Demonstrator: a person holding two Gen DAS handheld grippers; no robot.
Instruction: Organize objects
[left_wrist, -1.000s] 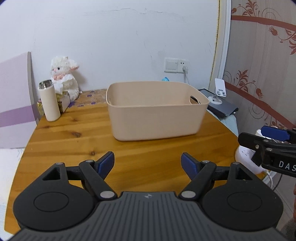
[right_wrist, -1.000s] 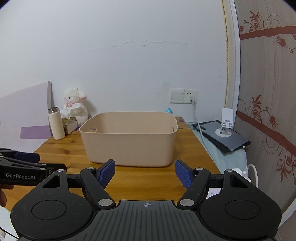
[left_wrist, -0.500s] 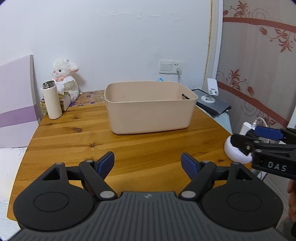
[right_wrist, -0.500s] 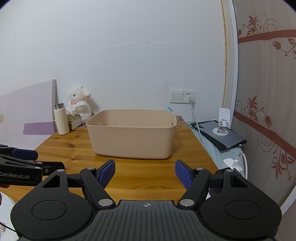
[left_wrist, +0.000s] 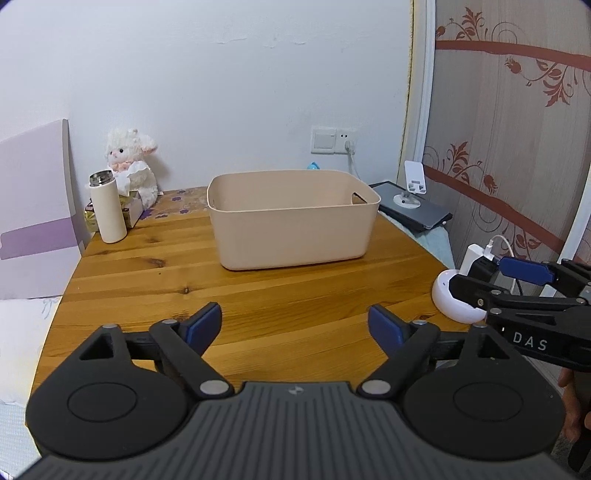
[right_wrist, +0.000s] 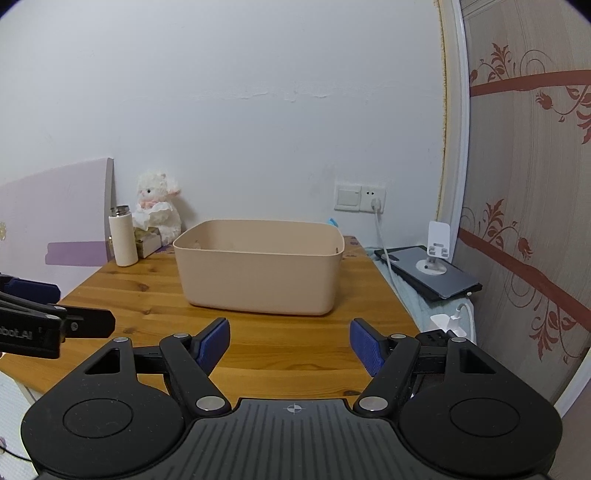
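Note:
A beige plastic bin (left_wrist: 293, 225) stands on the wooden table (left_wrist: 147, 280); it also shows in the right wrist view (right_wrist: 258, 271). What lies inside it is hidden. My left gripper (left_wrist: 295, 326) is open and empty, held above the table's near edge, well short of the bin. My right gripper (right_wrist: 290, 345) is open and empty too, beside the left one. The right gripper shows at the right edge of the left wrist view (left_wrist: 517, 291); the left one shows at the left edge of the right wrist view (right_wrist: 55, 325).
A white bottle (left_wrist: 108, 208), a tissue box (left_wrist: 131, 210) and a plush lamb (left_wrist: 131, 162) stand at the table's back left. A purple board (left_wrist: 33, 218) leans at the left. A tablet with phone stand (left_wrist: 413, 210), a power strip and a white round device (left_wrist: 456, 299) lie right.
Both grippers have drawn back from the bin, which now looks smaller and farther. Their jaws stayed open and empty.

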